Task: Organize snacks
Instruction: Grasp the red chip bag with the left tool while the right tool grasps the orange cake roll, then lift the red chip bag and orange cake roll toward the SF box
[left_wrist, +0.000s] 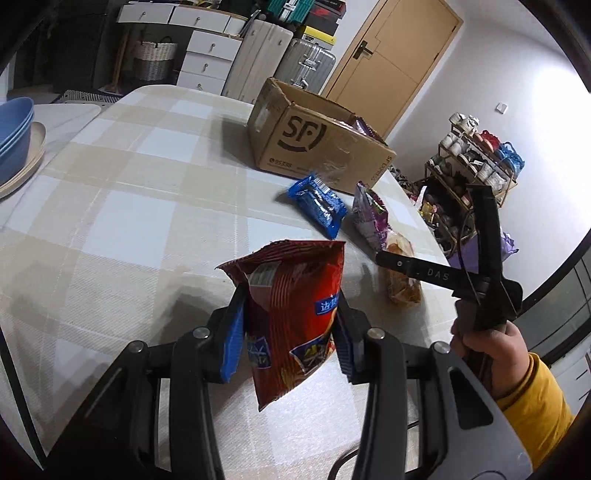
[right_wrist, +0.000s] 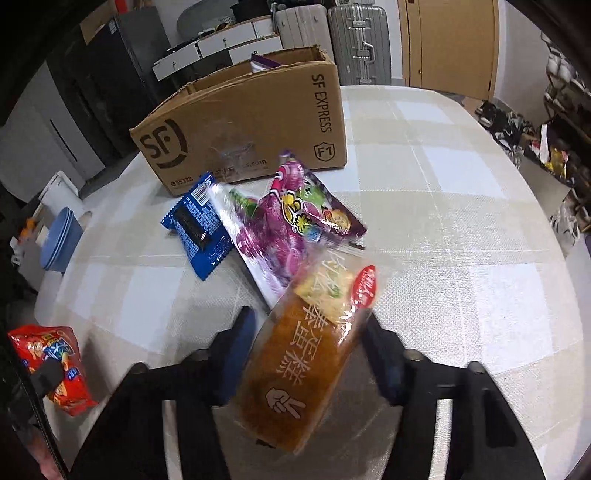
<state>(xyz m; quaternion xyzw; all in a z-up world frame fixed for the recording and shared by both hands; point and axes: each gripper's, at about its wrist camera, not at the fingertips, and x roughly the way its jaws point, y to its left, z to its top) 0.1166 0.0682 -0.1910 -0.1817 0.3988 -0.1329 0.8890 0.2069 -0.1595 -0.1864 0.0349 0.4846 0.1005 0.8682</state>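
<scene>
Red foil is what your left gripper (left_wrist: 291, 325) has clamped: the chip bag (left_wrist: 295, 314) sits squeezed between both blue pads, its torn top standing up and its lower end hanging free above the checked tablecloth (left_wrist: 129, 206). Your right gripper (right_wrist: 310, 354) has its fingers set either side of the wrapped cake (right_wrist: 303, 369); the right finger looks pressed against the wrapper, but a sliver of cloth shows by the left pad (right_wrist: 243, 332), so I cannot tell whether that grip has closed.

Judging by the task, both packets are probably bound for the cardboard box (left_wrist: 317, 147), which stands open at the far side of the table with one purple packet already poking out of it. Keep a steady squeeze on the chip bag, firm enough not to slip on the slick foil, gentle enough not to crush what is inside. Carry it high enough to pass over the box wall and let go only once it is inside the opening. Check that the cake is properly pinched before you lift it, since soft plastic slides easily.

Between you and the box lie the blue biscuit pack (right_wrist: 199, 229) and the purple candy bags (right_wrist: 291, 218), overlapping one another and touching the cake's far end. Lifting the cake may drag them. The raised box flap (left_wrist: 273, 92) at the back and the stacked blue bowls (left_wrist: 14, 129) on the left also need room.
</scene>
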